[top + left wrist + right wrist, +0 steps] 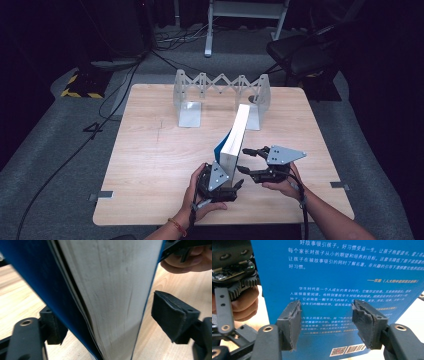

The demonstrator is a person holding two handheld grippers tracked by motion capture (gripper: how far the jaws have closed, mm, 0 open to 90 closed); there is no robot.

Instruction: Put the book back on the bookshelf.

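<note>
From the high view we see a thick blue book (236, 137) standing on its edge on the wooden table (150, 165), its page block facing up, its far end leaning against the right plate of a metal folding bookend rack (220, 95) at the back of the table, its near end between our two hands; the left gripper (223, 186) sits at the book's near corner and the right gripper (250, 160) hovers just beside its right cover; we judge the step in hand to be standing the book upright and sliding it into the rack, so we want both grippers to steady it before we let either one go. In the left gripper view the book (107, 297) fills the gap between the jaws, pages toward us and blue cover at the left; the left pad rests at the cover while the right pad (172, 312) stands clear of the book, so this gripper is open around the book, not clamping it; we should close it squarely on both covers, low and near the corner, so the pages do not splay. In the right gripper view the back cover (342, 277), with its printed text and barcode, faces us just beyond the jaws; both pads (292, 322) stand apart with nothing between them, so this gripper is open and holds nothing; we should press it flat against the cover as a guide, keeping the book upright while we push it toward the rack.
</note>
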